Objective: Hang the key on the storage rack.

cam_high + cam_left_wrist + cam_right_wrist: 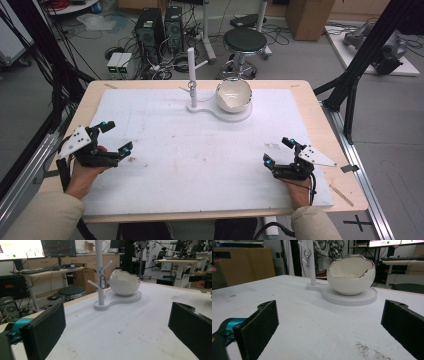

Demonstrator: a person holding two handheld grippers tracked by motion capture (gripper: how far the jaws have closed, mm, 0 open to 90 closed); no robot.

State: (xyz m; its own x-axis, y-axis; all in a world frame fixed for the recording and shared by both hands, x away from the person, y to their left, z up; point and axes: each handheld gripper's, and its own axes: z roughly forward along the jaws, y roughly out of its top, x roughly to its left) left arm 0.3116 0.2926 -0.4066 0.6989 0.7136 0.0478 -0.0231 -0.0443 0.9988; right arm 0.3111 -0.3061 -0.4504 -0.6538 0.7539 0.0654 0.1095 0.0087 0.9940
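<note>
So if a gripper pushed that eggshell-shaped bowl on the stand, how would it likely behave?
The bowl looks like glazed ceramic with a thin jagged rim, so probably fragile and slippery to pinch. Its rounded underside meets the stand's base on a small foot, so a push high up might rock or tip it.

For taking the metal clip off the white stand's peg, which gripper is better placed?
Probably the left gripper. The clip hangs on the left side of the stand, clear of the bowl. The right gripper would have to reach past the bowl. Both are open, empty and far back.
</note>
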